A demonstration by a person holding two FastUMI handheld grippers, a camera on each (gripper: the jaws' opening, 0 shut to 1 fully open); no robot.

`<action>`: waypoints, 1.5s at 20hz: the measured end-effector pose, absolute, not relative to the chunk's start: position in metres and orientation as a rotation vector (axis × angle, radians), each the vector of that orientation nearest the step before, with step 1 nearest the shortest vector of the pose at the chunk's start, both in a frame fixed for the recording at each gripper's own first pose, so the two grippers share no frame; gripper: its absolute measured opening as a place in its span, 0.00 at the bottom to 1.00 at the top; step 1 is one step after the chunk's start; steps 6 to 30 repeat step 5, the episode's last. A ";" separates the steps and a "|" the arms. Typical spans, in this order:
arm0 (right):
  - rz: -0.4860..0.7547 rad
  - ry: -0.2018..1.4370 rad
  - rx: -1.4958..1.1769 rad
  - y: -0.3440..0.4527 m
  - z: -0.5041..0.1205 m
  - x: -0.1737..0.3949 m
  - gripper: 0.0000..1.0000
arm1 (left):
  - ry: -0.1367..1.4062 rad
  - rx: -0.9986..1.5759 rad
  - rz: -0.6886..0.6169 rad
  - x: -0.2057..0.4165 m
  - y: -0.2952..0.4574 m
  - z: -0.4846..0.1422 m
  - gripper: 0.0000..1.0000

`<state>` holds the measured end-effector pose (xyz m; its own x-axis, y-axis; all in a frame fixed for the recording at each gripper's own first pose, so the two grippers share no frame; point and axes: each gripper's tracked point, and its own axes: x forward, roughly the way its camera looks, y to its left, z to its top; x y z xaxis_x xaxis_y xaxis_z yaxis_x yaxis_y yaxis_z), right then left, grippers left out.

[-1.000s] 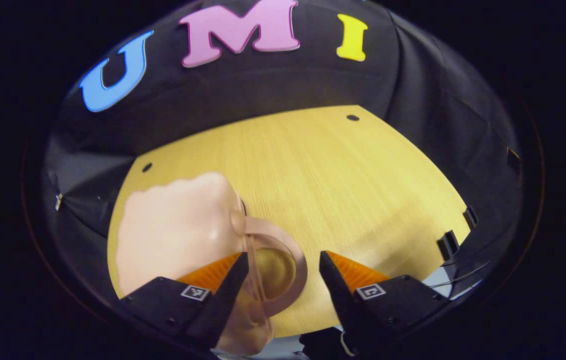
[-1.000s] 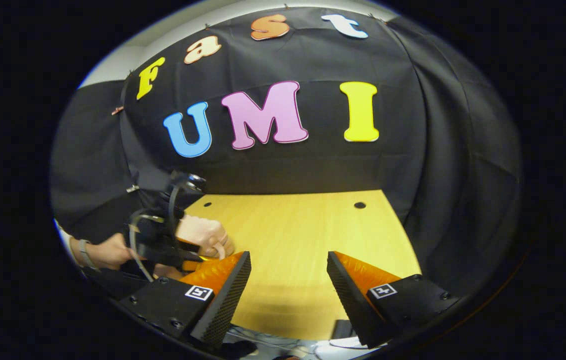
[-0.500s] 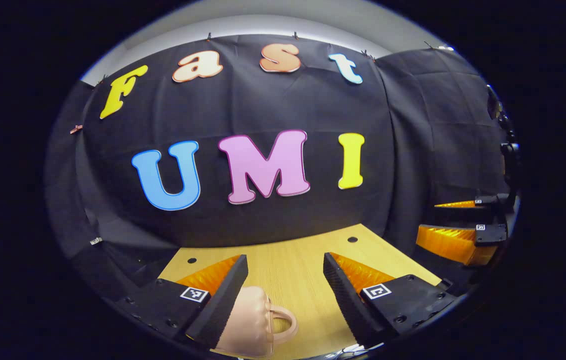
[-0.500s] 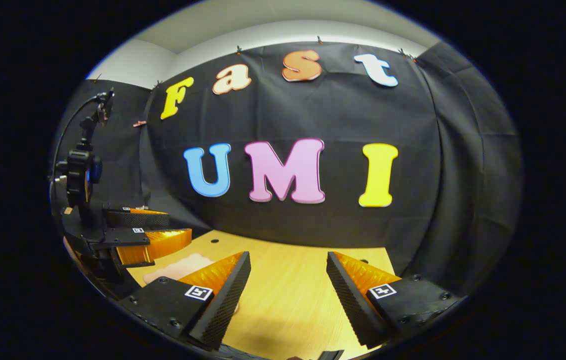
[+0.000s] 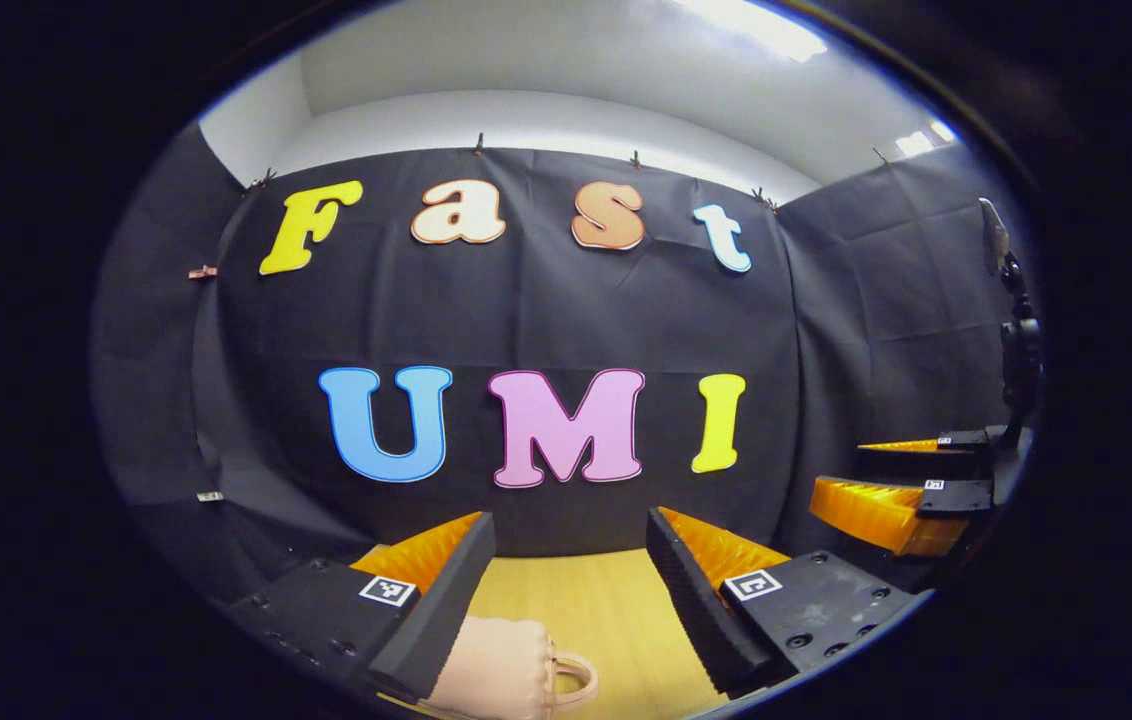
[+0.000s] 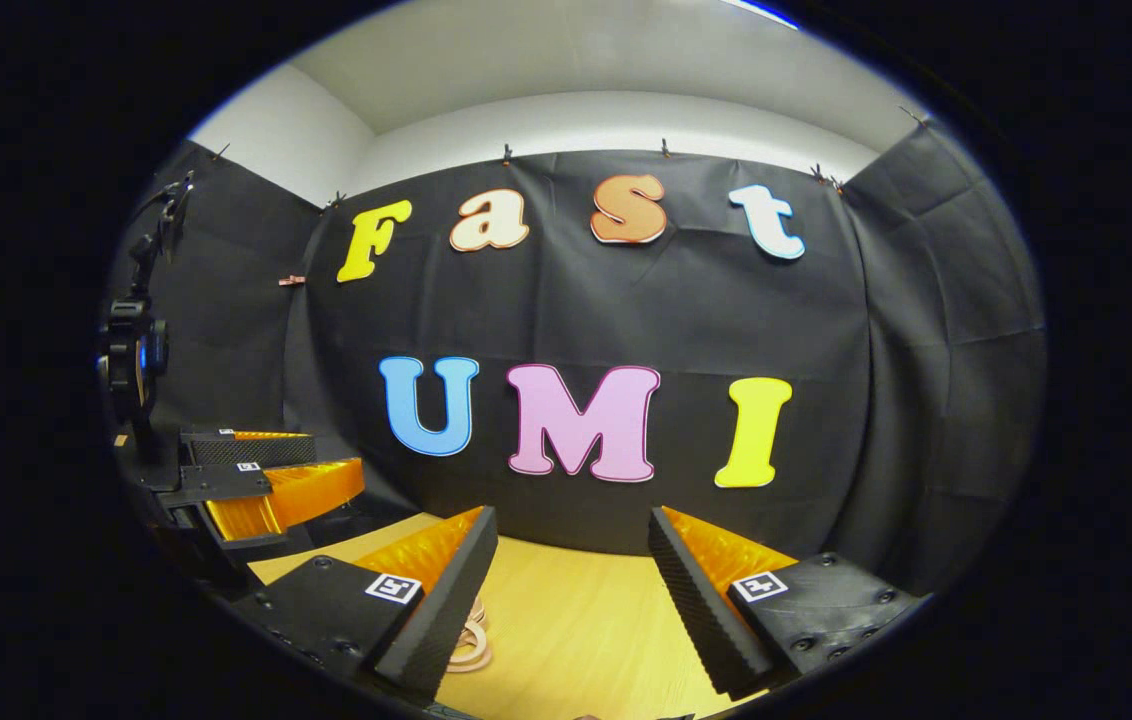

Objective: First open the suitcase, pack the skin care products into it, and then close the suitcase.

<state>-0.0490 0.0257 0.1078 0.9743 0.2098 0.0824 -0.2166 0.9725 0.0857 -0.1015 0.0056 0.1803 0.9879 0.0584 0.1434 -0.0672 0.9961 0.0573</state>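
A small pale pink suitcase (image 5: 501, 675) with a loop handle sits on the wooden table (image 5: 616, 610), low in the left gripper view, just beside the inner edge of my left finger. My left gripper (image 5: 568, 520) is open and holds nothing; it hangs above the case and faces the wall. My right gripper (image 6: 572, 515) is also open and holds nothing. In the right gripper view the pink handle (image 6: 471, 640) peeks out by its left finger. Each gripper appears side-on in the other's view: the right gripper (image 5: 841, 470) and the left gripper (image 6: 336, 455), both level and open.
The black cloth wall stands close behind the table's far edge (image 6: 566, 545). A bare strip of table (image 6: 576, 630) lies between the right gripper's fingers.
Both views have swung up from the tabletop to the wall. The left gripper has lifted away from the pink suitcase, which has slid to the bottom of its view. Both stay open.
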 end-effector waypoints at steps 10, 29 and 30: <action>0.190 -0.179 -0.028 0.048 0.142 -0.070 0.94 | -0.126 0.059 0.086 -0.116 0.023 0.182 0.96; 0.190 -0.179 -0.028 0.048 0.142 -0.070 0.94 | -0.126 0.059 0.086 -0.116 0.023 0.182 0.96; 0.190 -0.179 -0.028 0.048 0.142 -0.070 0.94 | -0.126 0.059 0.086 -0.116 0.023 0.182 0.96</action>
